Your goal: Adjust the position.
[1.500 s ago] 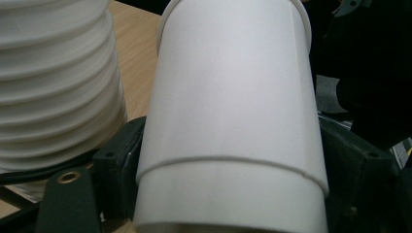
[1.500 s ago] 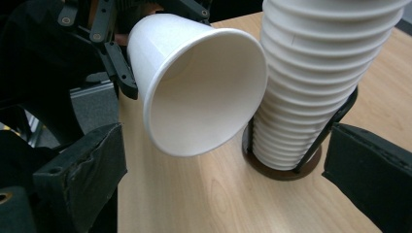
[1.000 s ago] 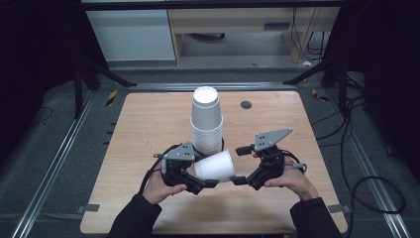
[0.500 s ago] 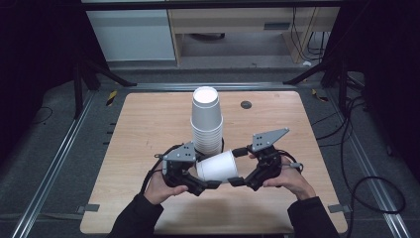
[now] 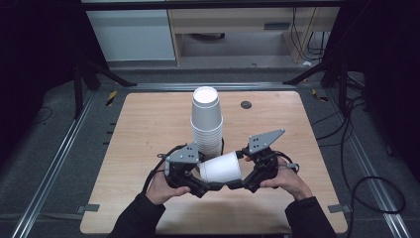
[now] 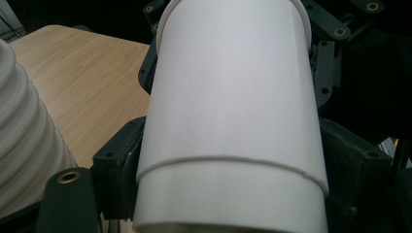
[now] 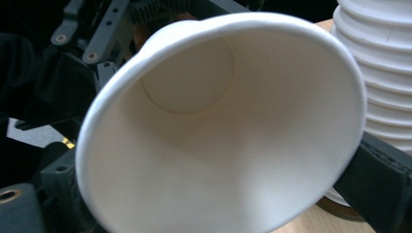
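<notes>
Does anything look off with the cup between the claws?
The paper cup lies on its side between both claws, and its rim is squashed out of round where the right claw has just been closing on it.

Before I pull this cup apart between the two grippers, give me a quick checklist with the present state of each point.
1. Left gripper grips the base end of the lying paper cup, its fingers against both sides of the wall: ok.
2. Right gripper at the rim end, jaws just closing; a finger sits outside the rim, firm contact: cannot tell.
3. Rim undamaged: not ok, it looks squeezed out of round in the right gripper view.
4. One cup only: cannot tell; a ridge line runs around the wall in the left gripper view.
5. Cup stack upright, close behind the held cup: ok, but little clearance.
6. Table free in front: ok.
</notes>
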A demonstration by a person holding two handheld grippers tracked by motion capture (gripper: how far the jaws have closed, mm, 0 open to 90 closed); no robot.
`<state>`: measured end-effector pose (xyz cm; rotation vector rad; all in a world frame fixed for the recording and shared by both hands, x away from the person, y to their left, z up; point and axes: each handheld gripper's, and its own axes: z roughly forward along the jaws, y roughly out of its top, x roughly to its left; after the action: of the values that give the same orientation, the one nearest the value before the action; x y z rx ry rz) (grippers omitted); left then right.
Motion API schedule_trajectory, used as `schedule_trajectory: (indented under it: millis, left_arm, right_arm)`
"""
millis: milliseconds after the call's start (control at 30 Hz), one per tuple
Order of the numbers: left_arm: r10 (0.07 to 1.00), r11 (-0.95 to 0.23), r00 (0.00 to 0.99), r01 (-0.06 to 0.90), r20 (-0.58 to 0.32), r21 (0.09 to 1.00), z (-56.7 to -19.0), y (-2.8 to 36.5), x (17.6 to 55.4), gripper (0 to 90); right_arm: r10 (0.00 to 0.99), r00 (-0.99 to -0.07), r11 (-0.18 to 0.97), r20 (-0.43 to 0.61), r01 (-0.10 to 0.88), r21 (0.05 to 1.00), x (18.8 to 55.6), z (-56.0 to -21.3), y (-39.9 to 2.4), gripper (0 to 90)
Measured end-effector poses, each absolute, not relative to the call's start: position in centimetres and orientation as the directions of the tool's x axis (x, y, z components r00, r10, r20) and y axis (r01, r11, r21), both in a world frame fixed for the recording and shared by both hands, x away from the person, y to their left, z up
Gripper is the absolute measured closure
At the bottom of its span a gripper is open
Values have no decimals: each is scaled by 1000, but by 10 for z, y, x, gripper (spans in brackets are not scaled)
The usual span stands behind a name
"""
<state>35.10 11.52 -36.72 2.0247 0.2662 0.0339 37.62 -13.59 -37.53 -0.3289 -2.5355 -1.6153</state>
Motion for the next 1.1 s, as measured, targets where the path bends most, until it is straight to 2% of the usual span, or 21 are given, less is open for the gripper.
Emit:
schedule_trajectory:
  millis: [633,1100]
  left_arm:
    - [189,-434,976,181,-107,882,-368,117,353,217]
    - [191,-447,975,186,-109,875,-369,119,353,196]
  right_arm:
    - [97,-969,416,225,245,876,377,-376,-138,115]
    - [104,-972,434,212,236,870,376,-374,-138,119]
